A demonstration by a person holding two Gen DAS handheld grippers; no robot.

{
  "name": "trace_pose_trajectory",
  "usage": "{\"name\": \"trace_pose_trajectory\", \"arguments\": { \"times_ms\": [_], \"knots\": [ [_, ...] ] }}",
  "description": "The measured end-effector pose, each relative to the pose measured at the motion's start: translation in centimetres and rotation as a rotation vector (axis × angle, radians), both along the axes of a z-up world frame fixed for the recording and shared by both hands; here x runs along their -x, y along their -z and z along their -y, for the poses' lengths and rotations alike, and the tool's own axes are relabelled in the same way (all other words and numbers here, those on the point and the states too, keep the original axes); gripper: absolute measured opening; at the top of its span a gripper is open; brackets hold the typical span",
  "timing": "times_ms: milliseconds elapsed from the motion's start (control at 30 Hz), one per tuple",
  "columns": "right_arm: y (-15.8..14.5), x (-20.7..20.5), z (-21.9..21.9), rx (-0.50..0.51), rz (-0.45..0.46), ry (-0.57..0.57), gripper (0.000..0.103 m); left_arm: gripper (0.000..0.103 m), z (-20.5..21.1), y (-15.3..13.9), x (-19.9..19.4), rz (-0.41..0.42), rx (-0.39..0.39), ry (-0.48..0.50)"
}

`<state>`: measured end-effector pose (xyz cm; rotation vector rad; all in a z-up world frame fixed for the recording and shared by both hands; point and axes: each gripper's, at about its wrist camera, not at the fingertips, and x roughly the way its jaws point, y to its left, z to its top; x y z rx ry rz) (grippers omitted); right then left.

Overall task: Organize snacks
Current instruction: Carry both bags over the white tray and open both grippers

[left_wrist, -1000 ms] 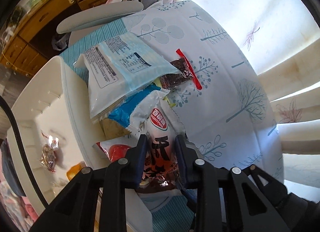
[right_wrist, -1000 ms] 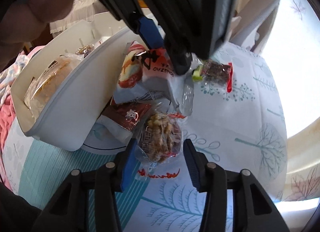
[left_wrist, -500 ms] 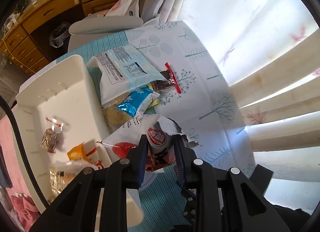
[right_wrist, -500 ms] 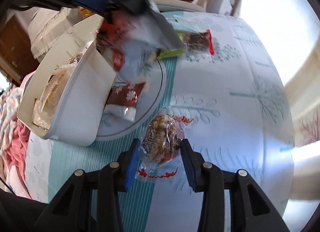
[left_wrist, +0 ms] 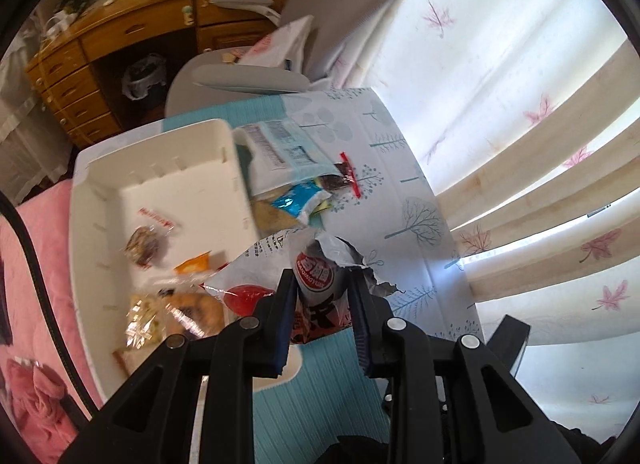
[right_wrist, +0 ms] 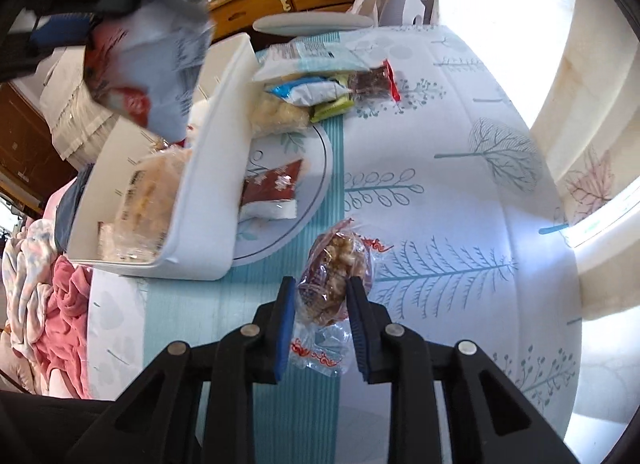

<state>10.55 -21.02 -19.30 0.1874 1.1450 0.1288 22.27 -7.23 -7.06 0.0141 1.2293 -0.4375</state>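
My left gripper (left_wrist: 322,296) is shut on a white and red snack bag (left_wrist: 316,276) and holds it in the air above the near end of the white storage bin (left_wrist: 86,224). The same bag shows blurred at the upper left of the right wrist view (right_wrist: 148,64). My right gripper (right_wrist: 322,300) is shut on a clear bag of walnut candy (right_wrist: 336,264), held above the tablecloth. The bin (right_wrist: 212,184) holds a bread bag (right_wrist: 148,192) and small wrapped snacks (left_wrist: 144,244).
A round plate (right_wrist: 320,168) beside the bin holds a red and white packet (right_wrist: 274,188). A pile of snacks (right_wrist: 316,80) lies beyond it, with a large pale blue bag (left_wrist: 280,144). A grey chair (left_wrist: 248,80) and wooden desk (left_wrist: 132,32) stand behind the table.
My left gripper has lifted the snack bag off the pile and carried it up and over towards the bin. My right gripper has raised the walnut candy bag off the table.
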Motion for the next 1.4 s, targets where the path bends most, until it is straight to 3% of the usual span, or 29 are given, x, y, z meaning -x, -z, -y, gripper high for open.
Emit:
{"name": "trace_pose_trajectory", "arguments": {
  "times_ms": [567,967,1367,1400],
  "knots": [
    [-7.7,0.7,-4.0,-0.061,0.197,0.052,0.026,0.024,-12.0,-1.3,3.9,0.031,0.000,-0.157],
    [-8.0,-0.3,-10.0,-0.098,0.245,-0.016,0.026,0.025,-18.7,1.5,4.2,0.010,0.035,-0.227],
    [-7.4,-1.0,-15.1,-0.084,0.210,-0.090,0.026,0.025,-23.4,3.8,4.5,-0.027,0.079,-0.296],
    [-7.3,-1.0,-15.3,-0.077,0.200,-0.093,0.027,0.032,-23.6,3.9,4.5,-0.030,0.089,-0.305]
  ]
}}
